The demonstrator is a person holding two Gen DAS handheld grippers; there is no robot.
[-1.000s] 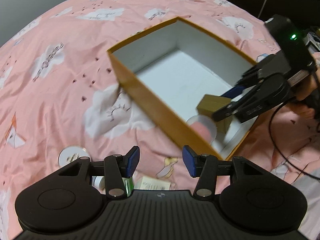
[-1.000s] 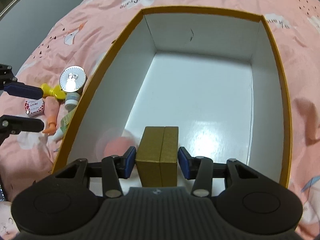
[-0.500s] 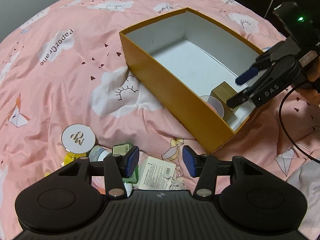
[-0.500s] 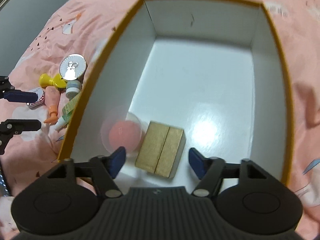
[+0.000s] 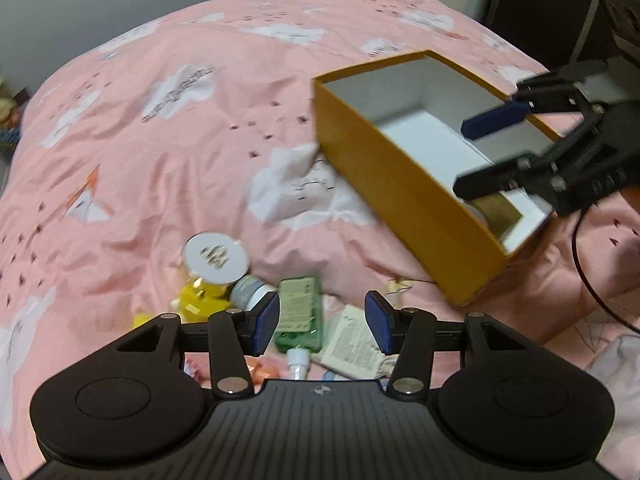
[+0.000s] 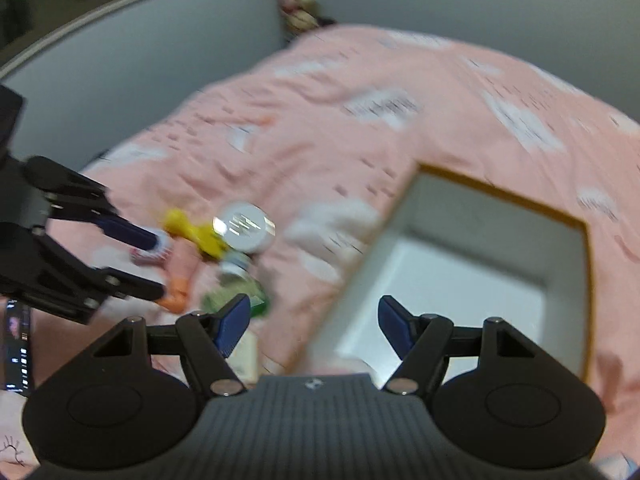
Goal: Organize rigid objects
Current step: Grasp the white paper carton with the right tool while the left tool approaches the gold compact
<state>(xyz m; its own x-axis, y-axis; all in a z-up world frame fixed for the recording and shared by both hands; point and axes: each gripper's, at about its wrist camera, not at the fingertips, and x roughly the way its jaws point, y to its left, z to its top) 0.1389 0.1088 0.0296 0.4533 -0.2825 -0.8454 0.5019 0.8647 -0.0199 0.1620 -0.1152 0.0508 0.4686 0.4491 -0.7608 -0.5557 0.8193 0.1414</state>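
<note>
The gold box (image 5: 496, 210) is small and shiny, and it lies on the white floor inside the big orange box (image 5: 404, 188), in the near corner, just beside a round clear lid that is mostly hidden. The big orange box is open on top, with orange walls outside and white inside, and most of its floor is bare. The right gripper (image 5: 476, 156) hangs above that near corner with its jaws apart and nothing between them; they have just been opening. The big box sits on a pink blanket (image 5: 168, 168) with white clouds, and there is lots of soft open blanket past it and to its left. Near the box's front corner is a little pile: a green bottle (image 5: 300, 316) lying flat, a paper packet (image 5: 354, 344), a round white lid (image 5: 216, 258), a yellow toy (image 5: 200, 300) and a small jar (image 5: 250, 294). The left gripper (image 5: 322, 328) hovers over the green bottle with its jaws apart, holding nothing.
</note>
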